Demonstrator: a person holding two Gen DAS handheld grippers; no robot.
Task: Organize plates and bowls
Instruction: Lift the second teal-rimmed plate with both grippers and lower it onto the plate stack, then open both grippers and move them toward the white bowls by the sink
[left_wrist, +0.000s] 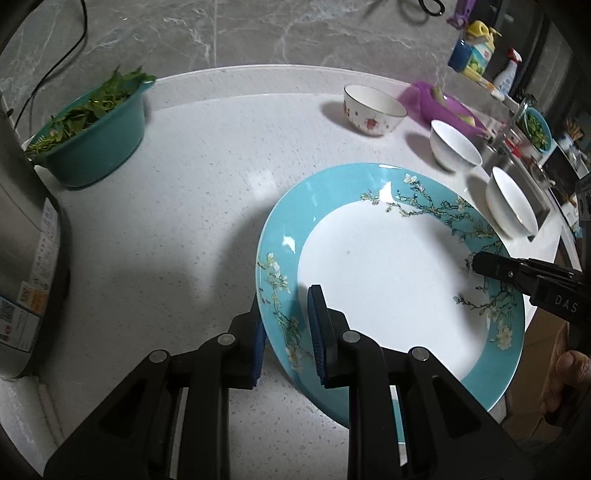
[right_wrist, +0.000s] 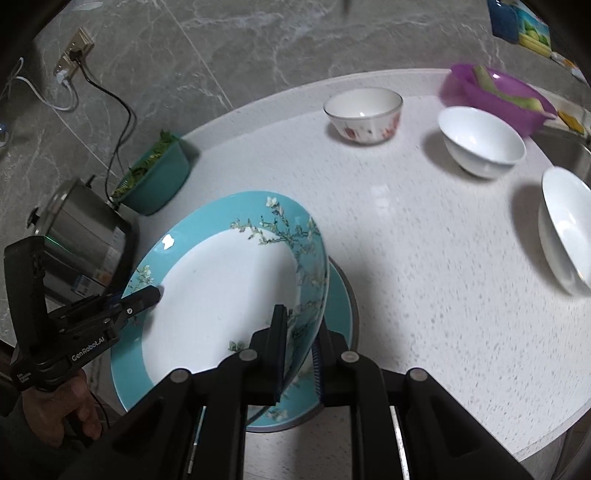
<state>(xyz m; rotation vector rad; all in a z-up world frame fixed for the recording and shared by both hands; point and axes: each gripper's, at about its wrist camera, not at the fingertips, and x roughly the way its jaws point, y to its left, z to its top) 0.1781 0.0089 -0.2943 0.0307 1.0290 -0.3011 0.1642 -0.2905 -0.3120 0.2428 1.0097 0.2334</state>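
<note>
- Left wrist view: the left gripper pinches the near rim of a blue plate, its fingers clamped on either side of the blossom-painted border.
- The right gripper bites the opposite rim, so the plate hangs tilted between two grips, seemingly shared because it is wide and slick.
- Right wrist view: the right gripper fingers press on the rim, and a second blue plate lies flat on the table directly beneath the held one.
- The carried plate sits just above that lower plate, which suggests it is being brought in to stack.
- Three bowls stand well apart toward the back: a flowered bowl, a white bowl and another white bowl near the edge, all still unsorted.
- A teal tub of greens stays off to the side, clear of the stacking spot.
</note>
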